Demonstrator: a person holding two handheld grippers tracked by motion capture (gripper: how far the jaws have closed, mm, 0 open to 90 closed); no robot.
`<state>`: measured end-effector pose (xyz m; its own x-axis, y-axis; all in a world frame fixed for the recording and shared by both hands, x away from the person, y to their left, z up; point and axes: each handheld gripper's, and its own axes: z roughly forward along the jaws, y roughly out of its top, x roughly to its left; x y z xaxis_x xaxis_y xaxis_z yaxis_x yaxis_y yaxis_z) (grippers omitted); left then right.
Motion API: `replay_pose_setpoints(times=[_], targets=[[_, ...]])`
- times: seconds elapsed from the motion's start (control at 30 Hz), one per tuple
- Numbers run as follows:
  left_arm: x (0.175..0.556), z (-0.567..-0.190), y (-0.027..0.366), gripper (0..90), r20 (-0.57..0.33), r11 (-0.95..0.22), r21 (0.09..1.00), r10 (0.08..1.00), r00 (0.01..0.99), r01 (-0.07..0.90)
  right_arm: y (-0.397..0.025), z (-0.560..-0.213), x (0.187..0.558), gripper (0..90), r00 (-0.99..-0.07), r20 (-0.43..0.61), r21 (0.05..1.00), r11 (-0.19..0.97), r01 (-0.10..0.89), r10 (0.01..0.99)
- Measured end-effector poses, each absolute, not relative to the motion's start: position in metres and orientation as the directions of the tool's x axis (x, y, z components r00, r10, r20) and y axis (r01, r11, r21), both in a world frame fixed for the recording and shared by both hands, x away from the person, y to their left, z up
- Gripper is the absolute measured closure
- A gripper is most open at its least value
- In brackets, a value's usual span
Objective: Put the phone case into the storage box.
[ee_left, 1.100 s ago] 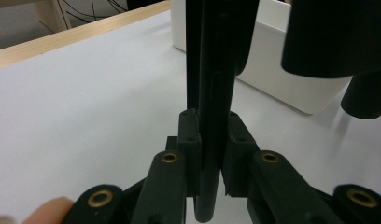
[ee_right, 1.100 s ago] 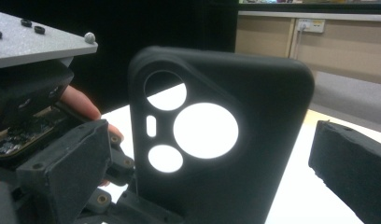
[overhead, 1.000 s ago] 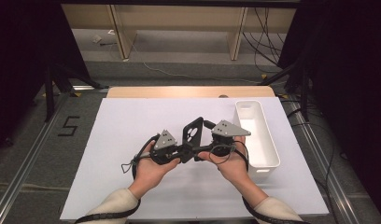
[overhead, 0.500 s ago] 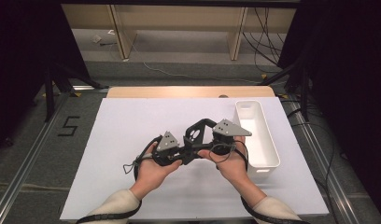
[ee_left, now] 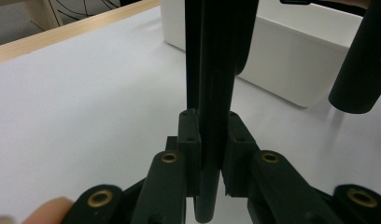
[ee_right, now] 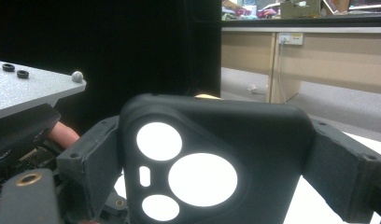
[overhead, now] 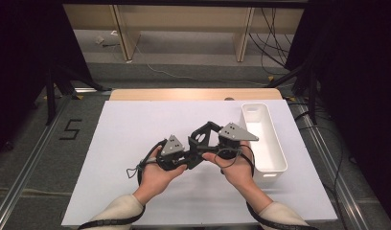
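Observation:
A black phone case [overhead: 203, 134] with round camera cut-outs is held above the white table sheet [overhead: 131, 129] between both grippers. My left gripper [overhead: 192, 152] is shut on one thin edge of it; in the left gripper view the case [ee_left: 216, 70] stands edge-on between the jaws of that gripper [ee_left: 212, 140]. My right gripper [overhead: 212, 143] clamps the case across its width. In the right gripper view the case [ee_right: 254, 135] faces the camera, pinched between the two jaws of the right gripper [ee_right: 212, 161].
A long white bin [overhead: 272, 173] stands at the right of the sheet, close beside the right hand, and shows as the bin [ee_left: 282, 65] in the left gripper view. A wooden table edge [overhead: 193, 94] runs along the back. Dark rails flank the table.
Both hands have drifted slightly right and closer together, and the case has tilted a little. Both grips on it stay the same.

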<state>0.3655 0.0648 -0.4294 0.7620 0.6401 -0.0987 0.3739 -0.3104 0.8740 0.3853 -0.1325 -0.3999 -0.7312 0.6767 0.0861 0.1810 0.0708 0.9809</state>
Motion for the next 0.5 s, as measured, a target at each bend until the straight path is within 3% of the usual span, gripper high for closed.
replay_pose_setpoints(times=[0.5], targets=[[0.3655,-0.4281,0.0655,78.2,-0.066,-0.32,0.884,0.634,0.77,0.34,-0.1296,-0.3949,0.3812,14.5,-0.712,0.054,0.983,0.087,0.16,0.7]])
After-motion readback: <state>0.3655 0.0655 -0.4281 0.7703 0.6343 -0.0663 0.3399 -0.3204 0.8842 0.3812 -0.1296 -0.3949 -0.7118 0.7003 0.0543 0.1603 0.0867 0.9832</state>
